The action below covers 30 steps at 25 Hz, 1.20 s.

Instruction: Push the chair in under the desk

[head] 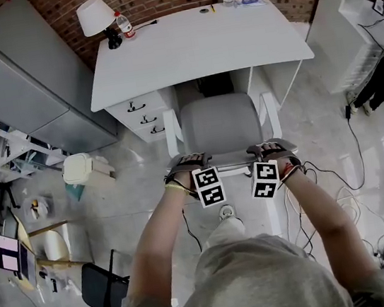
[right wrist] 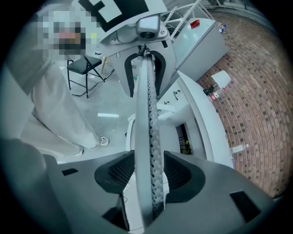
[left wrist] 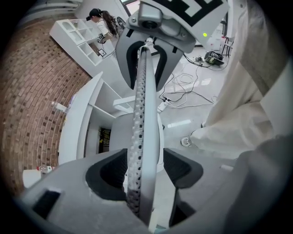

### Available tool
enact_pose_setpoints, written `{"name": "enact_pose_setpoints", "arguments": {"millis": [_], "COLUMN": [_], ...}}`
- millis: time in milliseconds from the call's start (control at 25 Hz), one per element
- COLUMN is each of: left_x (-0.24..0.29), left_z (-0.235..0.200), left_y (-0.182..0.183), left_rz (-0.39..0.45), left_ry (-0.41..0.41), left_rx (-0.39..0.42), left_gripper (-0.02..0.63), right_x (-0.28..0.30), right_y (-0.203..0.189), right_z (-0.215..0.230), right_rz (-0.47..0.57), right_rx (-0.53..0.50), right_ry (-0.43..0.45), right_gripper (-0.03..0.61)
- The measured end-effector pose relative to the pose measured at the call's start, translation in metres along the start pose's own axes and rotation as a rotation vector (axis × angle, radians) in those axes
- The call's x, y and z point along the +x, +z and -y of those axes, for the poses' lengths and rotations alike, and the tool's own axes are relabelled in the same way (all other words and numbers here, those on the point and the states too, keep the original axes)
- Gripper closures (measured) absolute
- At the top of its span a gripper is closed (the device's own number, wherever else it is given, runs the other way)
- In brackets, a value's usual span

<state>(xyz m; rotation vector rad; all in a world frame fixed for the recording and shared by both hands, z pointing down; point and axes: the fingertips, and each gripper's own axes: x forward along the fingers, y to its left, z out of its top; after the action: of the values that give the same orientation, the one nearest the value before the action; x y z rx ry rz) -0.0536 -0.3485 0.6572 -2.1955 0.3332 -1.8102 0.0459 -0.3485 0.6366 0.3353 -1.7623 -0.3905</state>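
From above, the grey chair [head: 220, 127] with white armrests sits in the middle of the frame. Its front is in the opening of the white desk [head: 198, 48], between the drawers [head: 142, 117] on the left and the desk's side panel on the right. The seat and backrest [head: 225, 157] are out from under the desktop. The left gripper [head: 192, 165] and the right gripper [head: 269, 152] sit side by side on the backrest's top edge, each in a gloved hand. A lamp [head: 94, 17] and a bottle [head: 124, 25] stand at the desk's upper left corner.

In the left gripper view, the thin top edge of the backrest runs straight up the centre of the frame, with its mesh face on the left. It passes between this gripper's two dark pads [left wrist: 110, 171]. The jaws stand apart and do not clamp it, with a clear gap on the right side. The desk lies at the left of the frame.

In the right gripper view, the same edge stands upright mid-frame between the pads [right wrist: 181, 171]. Here too the jaws are parted, straddling the edge without pinching it. The desk is at the right, and a black folding chair [right wrist: 84, 68] stands at the upper left.
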Motion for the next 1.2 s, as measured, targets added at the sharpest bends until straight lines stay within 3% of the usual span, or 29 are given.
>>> {"name": "enact_pose_setpoints", "arguments": {"millis": [560, 1200], "left_x": [-0.032, -0.072], "left_z": [0.007, 0.004], "left_y": [0.012, 0.022], "left_rz": [0.065, 0.115], "left_ry": [0.044, 0.160], "left_rx": [-0.011, -0.057], "left_gripper": [0.367, 0.360], "right_x": [-0.027, -0.063], "right_y": [0.009, 0.022], "right_z": [-0.003, 0.004], "right_rz": [0.033, 0.085], "right_rx": [0.019, 0.033], "right_ry": [-0.067, -0.166], "right_gripper": [0.404, 0.401]}}
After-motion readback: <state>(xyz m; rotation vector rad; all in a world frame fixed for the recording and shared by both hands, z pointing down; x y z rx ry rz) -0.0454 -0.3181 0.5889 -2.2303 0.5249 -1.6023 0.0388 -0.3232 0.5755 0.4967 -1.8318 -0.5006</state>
